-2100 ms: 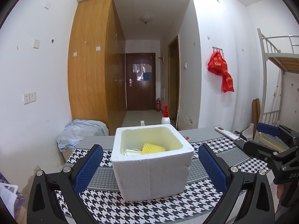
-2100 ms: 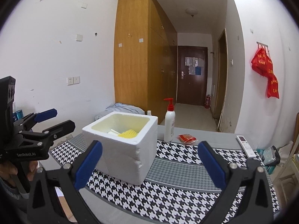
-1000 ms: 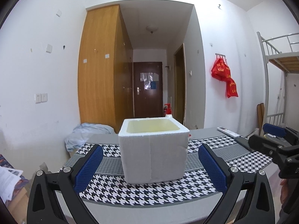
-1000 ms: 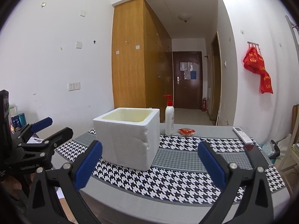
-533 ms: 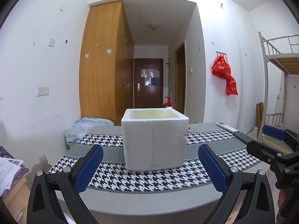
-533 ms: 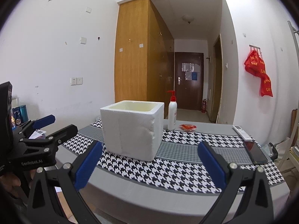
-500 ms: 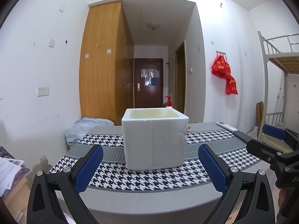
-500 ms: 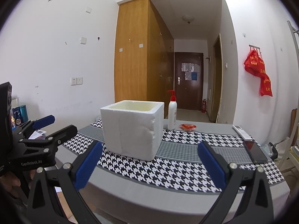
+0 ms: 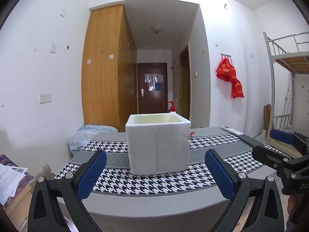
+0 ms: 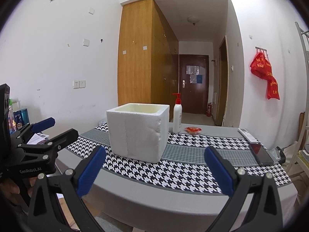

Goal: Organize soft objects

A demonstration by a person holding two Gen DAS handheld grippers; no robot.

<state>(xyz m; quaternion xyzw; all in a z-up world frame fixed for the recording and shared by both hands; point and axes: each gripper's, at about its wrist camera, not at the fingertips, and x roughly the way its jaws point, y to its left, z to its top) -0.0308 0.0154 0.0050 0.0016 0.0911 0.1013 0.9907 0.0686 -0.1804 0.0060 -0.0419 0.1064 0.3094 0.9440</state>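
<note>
Both grippers are held level off the near edge of the counter, empty, jaws spread wide. The left gripper (image 9: 155,176) frames the white foam box (image 9: 158,145) at 12 o'clock; the right gripper (image 10: 154,173) sees the same box (image 10: 137,133) at 11 o'clock. Compared with two seconds ago, both cameras have dropped and drawn back: the box interior, then showing a yellow soft item and a pale one, is now hidden below the rim, and only the cream inner wall shows.

In the right wrist view, a white pump bottle (image 10: 177,117) with a red top stands just behind the box at 1 o'clock, a red packet (image 10: 193,129) lies beside it, and a white remote (image 10: 247,134) and a dark phone (image 10: 261,154) lie toward 3 o'clock. Nothing stands between either gripper and the box.

The grey counter (image 10: 173,197) carries a black-and-white houndstooth runner (image 10: 183,166). Beyond it stand a wooden wardrobe (image 10: 139,58), a dark door (image 10: 194,81) down the corridor, red bags (image 10: 264,73) hung on the wall, and, in the left wrist view, a bunk bed (image 9: 285,58) at 3 o'clock.
</note>
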